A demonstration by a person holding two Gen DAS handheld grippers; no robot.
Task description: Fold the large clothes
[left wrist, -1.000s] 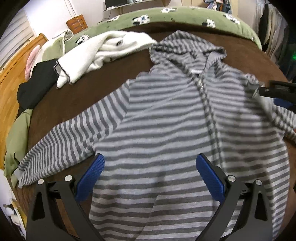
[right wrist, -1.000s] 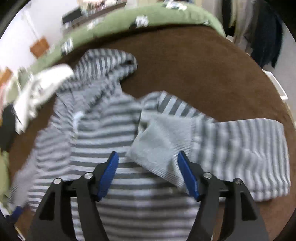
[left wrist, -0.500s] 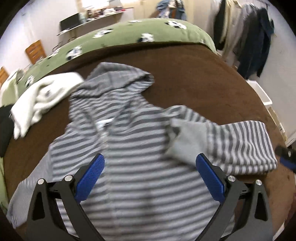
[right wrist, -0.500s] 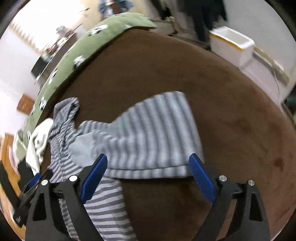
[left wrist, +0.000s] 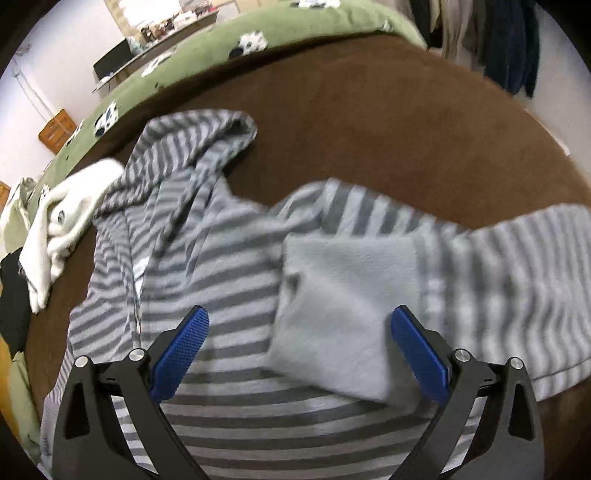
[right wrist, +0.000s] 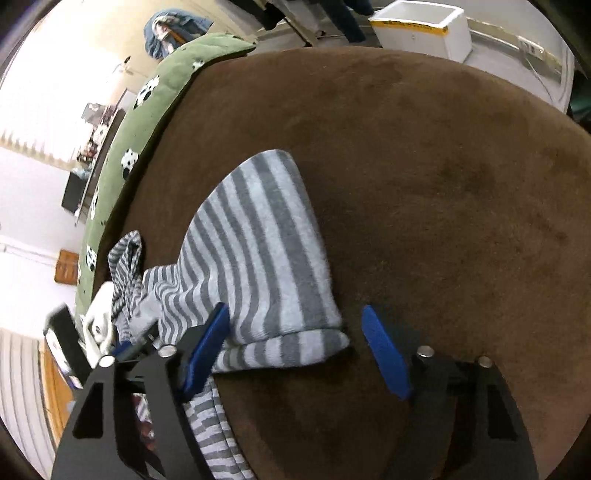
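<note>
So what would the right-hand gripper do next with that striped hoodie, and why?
Probably lower and pinch the sleeve's cuff. The right gripper is closing with the cuff between its fingers, not yet pressed. The sleeve lies stretched away from the hoodie and needs folding in.

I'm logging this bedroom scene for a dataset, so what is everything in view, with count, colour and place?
striped hoodie: one, grey and light grey, spread on the brown blanket, one sleeve folded across its front
brown blanket: one, covering the bed
green quilt: one, green with black-and-white patches, along the bed's far edge
white garment: one, bunched beside the hood
black garment: one, next to the white one
white box: one, with a yellow strip, on the floor past the bed
hanging clothes: several, dark, by the wall
left claw: black, blue pads, open over the folded sleeve
right claw: black, blue pads, closing around the cuff, not yet gripping
</note>
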